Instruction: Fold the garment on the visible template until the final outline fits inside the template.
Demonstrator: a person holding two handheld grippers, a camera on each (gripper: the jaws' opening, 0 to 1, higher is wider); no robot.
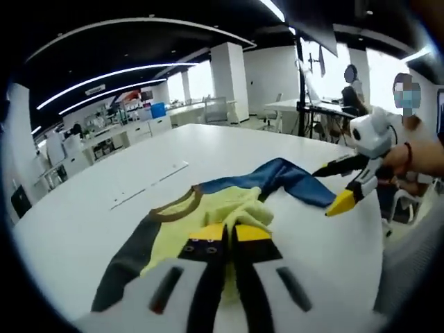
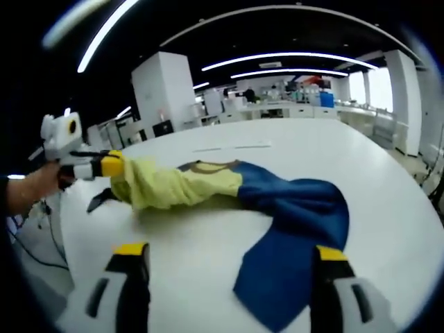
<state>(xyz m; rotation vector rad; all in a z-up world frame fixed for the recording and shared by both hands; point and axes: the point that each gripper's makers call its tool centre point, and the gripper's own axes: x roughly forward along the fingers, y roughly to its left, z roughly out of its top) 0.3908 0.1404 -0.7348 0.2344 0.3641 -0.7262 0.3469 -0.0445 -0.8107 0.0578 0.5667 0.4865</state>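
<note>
Left gripper (image 1: 229, 234) held low over the white table (image 1: 83, 215), jaws pressed together on a bunched yellow fold of the garment (image 2: 208, 184) — in the right gripper view it lifts that yellow part off the surface. Right gripper (image 2: 229, 260) has its jaws spread wide, clamping nothing, with the garment's blue half lying flat between and just ahead of them. A hand (image 1: 409, 158) holds the right gripper beside the blue sleeve.

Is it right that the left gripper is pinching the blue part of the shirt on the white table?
Not quite. The left gripper is pinching the yellow part of the shirt, not the blue part. The right gripper view shows it from the side. The white table is right.
</note>
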